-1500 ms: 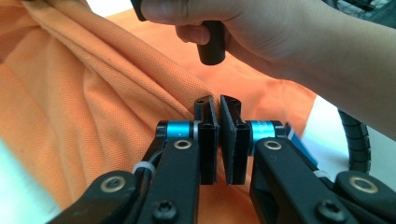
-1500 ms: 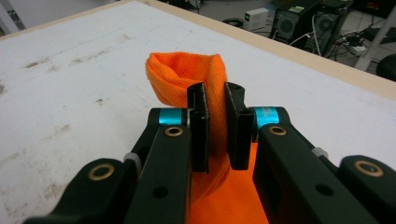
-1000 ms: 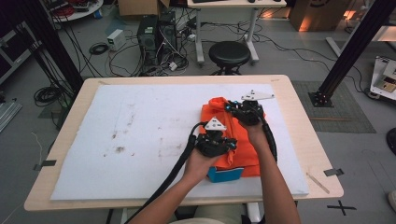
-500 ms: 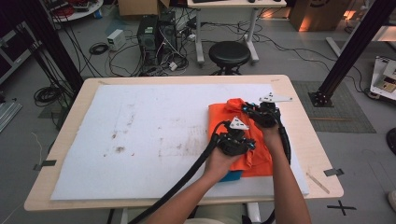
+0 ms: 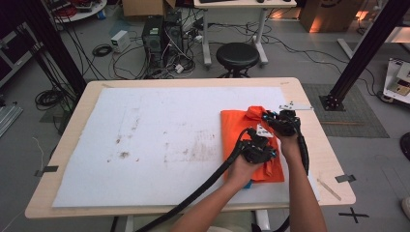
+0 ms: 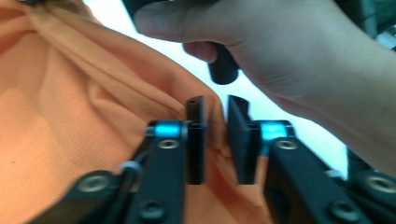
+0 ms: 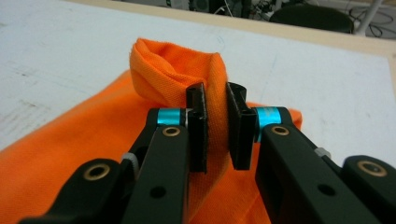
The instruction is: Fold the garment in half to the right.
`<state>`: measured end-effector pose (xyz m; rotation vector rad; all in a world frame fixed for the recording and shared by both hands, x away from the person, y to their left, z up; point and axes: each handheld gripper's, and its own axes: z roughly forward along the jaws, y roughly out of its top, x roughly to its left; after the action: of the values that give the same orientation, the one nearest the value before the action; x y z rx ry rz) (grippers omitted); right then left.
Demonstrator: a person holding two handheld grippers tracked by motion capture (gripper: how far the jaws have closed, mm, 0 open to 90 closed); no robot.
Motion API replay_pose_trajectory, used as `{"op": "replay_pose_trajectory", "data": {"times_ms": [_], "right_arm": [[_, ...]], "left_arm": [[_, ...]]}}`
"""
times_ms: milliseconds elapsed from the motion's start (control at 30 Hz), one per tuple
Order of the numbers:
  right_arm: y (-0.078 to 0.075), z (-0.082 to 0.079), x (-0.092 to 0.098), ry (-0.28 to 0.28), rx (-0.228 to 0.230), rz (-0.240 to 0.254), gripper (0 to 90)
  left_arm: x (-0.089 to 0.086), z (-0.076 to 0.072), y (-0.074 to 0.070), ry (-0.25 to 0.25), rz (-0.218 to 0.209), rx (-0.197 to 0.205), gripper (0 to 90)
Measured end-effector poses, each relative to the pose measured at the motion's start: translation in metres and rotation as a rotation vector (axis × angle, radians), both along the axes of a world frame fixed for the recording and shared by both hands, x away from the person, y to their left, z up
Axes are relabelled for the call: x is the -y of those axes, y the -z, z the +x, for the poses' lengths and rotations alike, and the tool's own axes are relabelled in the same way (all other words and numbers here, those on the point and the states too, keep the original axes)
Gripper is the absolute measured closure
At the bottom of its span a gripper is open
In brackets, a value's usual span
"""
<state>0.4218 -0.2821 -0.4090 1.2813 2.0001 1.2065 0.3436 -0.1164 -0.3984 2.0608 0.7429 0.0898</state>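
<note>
Orange cloth (image 5: pixel 241 130) on stained white sheet (image 5: pixel 159 140); black hand-held grippers w/ blue accents.

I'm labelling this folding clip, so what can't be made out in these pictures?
- High view: both tools' jaws, covered by their bodies and the hands.
- High view: blue thing under the orange garment; just a sliver shows.
- Left gripper view: garment's far edge, blocked by the person's hand.
- Right gripper view: garment's near part, behind the right tool.
</note>
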Motion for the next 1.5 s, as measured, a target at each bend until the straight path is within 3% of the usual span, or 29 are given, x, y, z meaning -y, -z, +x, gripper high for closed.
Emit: {"op": "replay_pose_trajectory", "data": {"times_ms": [133,233,467,533,633,767,867,933,1067,1100,1167,1200,1267,1333,1400,1500], "right_arm": [[0.003,-0.001,0.004,0.03,-0.01,0.0,72.4],[0.002,-0.004,0.01,0.056,0.001,0.02,68.1],[-0.002,-0.01,0.02,0.099,0.023,0.039,60.3],[-0.004,-0.012,0.021,0.122,0.043,0.03,57.3],[-0.006,-0.013,0.02,0.132,0.059,0.017,57.7],[-0.004,-0.011,0.011,0.112,0.072,-0.032,57.1],[0.0,-0.003,0.002,0.142,0.063,-0.089,54.3],[0.004,0.005,-0.003,0.161,0.043,-0.123,61.3],[0.013,0.016,-0.004,0.205,0.016,-0.199,87.5],[0.016,0.018,-0.001,0.222,-0.001,-0.215,88.0],[0.022,0.023,0.005,0.248,-0.062,-0.189,87.9],[0.025,0.024,0.008,0.254,-0.082,-0.17,85.2],[0.024,0.023,0.01,0.273,-0.086,-0.144,66.0],[0.018,0.02,0.01,0.289,-0.045,-0.114,59.6],[0.01,0.016,0.008,0.285,0.012,-0.12,53.0],[0.001,0.013,-0.001,0.235,0.045,-0.1,47.8]], "left_arm": [[-0.012,0.003,0.001,-0.033,-0.002,0.015,55.4],[-0.027,0.003,0.002,-0.07,0.01,0.077,44.3],[-0.076,0.008,0.011,-0.126,-0.062,0.153,26.0],[-0.092,0.009,0.014,-0.143,-0.093,0.163,26.0],[-0.116,0.009,0.016,-0.162,-0.106,0.188,26.0],[-0.152,0.011,0.018,-0.197,-0.126,0.206,26.0],[-0.177,0.011,0.018,-0.227,-0.139,0.221,26.0],[-0.191,0.01,0.017,-0.247,-0.144,0.235,25.5],[-0.213,0.008,0.012,-0.269,-0.139,0.26,25.0],[-0.217,0.007,0.011,-0.271,-0.141,0.263,25.0],[-0.225,0.005,0.008,-0.28,-0.14,0.271,24.9],[-0.228,0.004,0.008,-0.282,-0.143,0.276,24.9],[-0.235,0.002,0.007,-0.287,-0.144,0.277,24.9],[-0.24,0.001,0.007,-0.293,-0.141,0.277,24.9],[-0.245,-0.001,0.007,-0.294,-0.138,0.28,25.0],[-0.253,-0.004,0.007,-0.303,-0.141,0.283,24.9]]}}
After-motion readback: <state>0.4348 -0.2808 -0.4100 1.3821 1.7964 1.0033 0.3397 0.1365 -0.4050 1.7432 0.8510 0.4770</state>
